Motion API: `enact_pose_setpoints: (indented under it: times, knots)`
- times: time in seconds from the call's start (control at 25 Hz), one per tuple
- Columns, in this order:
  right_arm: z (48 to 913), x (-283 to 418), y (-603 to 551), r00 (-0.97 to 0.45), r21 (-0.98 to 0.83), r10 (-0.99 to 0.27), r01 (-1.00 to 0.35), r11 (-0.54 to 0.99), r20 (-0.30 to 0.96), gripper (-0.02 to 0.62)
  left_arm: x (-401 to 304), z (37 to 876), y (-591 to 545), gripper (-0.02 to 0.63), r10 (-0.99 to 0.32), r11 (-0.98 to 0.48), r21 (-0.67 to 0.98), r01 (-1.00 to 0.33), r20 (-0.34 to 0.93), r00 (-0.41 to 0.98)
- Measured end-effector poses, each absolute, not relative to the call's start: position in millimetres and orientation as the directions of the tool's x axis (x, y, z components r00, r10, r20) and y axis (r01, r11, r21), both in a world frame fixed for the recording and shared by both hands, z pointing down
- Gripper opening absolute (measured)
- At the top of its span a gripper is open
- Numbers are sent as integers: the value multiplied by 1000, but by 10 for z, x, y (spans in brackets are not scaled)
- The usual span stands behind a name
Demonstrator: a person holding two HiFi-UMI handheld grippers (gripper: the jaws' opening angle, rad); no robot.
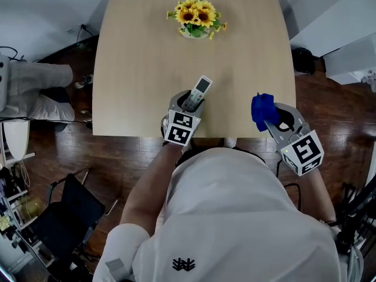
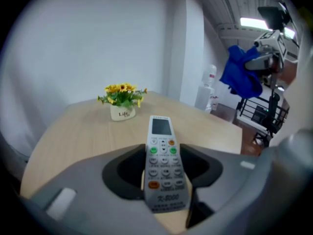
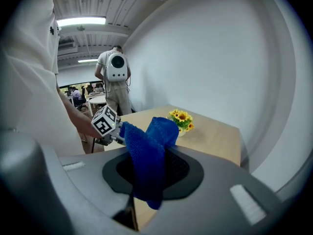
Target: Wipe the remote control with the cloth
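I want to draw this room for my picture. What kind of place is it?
Probably an office or shared workroom. A light wooden table carries a small white pot of yellow sunflowers, strip lights run along a bare ceiling, and people sit at more tables behind.

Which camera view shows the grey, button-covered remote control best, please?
The left gripper view: the grey remote control sits large in the centre, screen and buttons facing the camera, gripped between the jaws of the left gripper. The head view shows it small, sticking out of that gripper. In the right gripper view I cannot make it out.
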State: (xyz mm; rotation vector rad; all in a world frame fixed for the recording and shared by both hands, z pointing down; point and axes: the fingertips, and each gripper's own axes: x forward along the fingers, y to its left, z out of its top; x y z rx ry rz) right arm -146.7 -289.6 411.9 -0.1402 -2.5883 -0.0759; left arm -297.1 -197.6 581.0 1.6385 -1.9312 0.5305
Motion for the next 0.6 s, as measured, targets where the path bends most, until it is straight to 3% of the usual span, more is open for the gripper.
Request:
enact_pose_setpoints:
  times: [0.28,0.6]
  knots:
    - [3604,-2155,-2610,-923,-15,161,166,986,349,78,-2710,5033,-2103,236,-849,37,18,-999,528,-22]
    - [3467,-2681,-1667,-887,-17,368,379,925,279,78,-2523,4555,-2117,236,-880,-93,-27,-995,469,69]
